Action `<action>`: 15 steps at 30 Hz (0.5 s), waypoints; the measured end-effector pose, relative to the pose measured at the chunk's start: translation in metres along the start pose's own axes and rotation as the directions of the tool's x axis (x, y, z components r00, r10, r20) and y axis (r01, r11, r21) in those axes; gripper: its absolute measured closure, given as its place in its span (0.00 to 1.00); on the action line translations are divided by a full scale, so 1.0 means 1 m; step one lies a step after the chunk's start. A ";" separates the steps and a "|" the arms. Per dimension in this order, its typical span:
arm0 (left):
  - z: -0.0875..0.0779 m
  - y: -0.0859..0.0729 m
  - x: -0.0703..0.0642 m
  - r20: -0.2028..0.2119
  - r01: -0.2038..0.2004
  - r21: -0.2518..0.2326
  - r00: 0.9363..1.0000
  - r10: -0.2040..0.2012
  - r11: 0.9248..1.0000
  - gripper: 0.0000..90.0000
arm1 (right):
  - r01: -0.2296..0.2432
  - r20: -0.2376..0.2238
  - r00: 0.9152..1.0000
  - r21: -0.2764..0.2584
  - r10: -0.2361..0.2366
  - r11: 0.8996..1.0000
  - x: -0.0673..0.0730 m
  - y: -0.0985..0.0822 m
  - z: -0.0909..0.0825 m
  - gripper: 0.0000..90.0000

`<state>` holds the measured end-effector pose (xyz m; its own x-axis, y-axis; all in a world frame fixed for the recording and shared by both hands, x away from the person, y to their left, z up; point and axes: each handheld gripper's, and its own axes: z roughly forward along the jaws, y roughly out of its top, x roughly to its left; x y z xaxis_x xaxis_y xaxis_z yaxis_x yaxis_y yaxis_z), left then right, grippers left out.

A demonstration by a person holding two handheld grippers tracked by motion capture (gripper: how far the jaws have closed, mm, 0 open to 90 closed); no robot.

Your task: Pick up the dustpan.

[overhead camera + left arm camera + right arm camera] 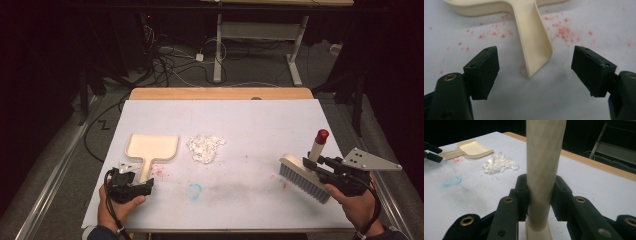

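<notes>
A cream dustpan point(151, 147) lies left of centre on the white table sheet, its handle point(533, 42) pointing toward me. My left gripper point(149, 186) is open just short of the handle's end, one jaw on each side and neither touching it. A heap of white shredded scraps point(205, 147) lies beside the pan, and appears again as scraps point(499, 163) in the right gripper view. At the right, my right gripper point(320, 161) is shut on the cream handle point(543, 170) of a hand brush point(302, 176) with grey bristles and a red cap.
Red specks point(560, 30) dot the sheet around the dustpan handle. A blue ring mark point(194, 190) and a grey smudge lie near the front middle. The table's wooden far edge point(220, 93) shows beyond the sheet; cables and desk legs stand on the floor behind.
</notes>
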<state>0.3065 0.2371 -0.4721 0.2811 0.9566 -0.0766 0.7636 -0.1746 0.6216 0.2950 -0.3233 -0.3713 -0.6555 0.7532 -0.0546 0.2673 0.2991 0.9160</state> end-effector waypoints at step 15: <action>0.033 0.034 0.002 -0.043 -0.003 0.009 0.999 0.003 1.000 0.42 | 0.001 -0.025 1.000 0.012 0.000 1.000 -0.001 -0.004 0.003 0.79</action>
<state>0.3522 0.2250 -0.4771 0.2586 0.9651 -0.0412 0.7680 -0.1795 0.6148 0.2968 -0.3235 -0.3760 -0.6733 0.7380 -0.0449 0.2752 0.3065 0.9112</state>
